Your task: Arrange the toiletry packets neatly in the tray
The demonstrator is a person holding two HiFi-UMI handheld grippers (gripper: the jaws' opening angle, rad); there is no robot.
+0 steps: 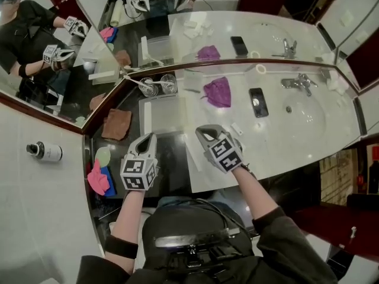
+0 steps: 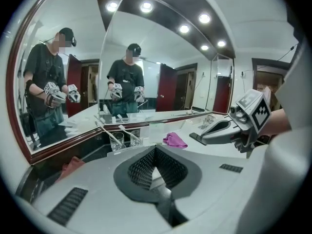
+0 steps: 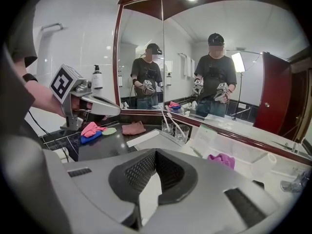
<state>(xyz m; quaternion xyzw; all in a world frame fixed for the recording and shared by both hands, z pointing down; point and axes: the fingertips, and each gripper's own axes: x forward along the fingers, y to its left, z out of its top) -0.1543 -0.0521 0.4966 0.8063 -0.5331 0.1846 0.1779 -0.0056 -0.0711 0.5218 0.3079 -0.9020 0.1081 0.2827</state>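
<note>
My left gripper (image 1: pixel 149 136) hovers over the dark counter just in front of the pale tray (image 1: pixel 147 117). Its jaws are shut (image 2: pixel 155 149); a white sliver shows behind the pads, and I cannot tell whether it is a packet. To its right, over the white counter, my right gripper (image 1: pixel 201 130) is also shut (image 3: pixel 155 152), with a similar white strip in the gap. A small white packet (image 1: pixel 236 129) lies on the counter just right of it. In each gripper view the other gripper shows from the side: the right gripper (image 2: pixel 195 136), the left gripper (image 3: pixel 117 112).
Two glasses with toothbrushes (image 1: pixel 159 86) stand behind the tray. A purple cloth (image 1: pixel 218 92), a phone (image 1: pixel 258 102), the faucet (image 1: pixel 299 83) and the basin lie to the right. A brown cloth (image 1: pixel 116 123) and pink, blue and green items (image 1: pixel 100 176) lie left. Mirrors back the counter.
</note>
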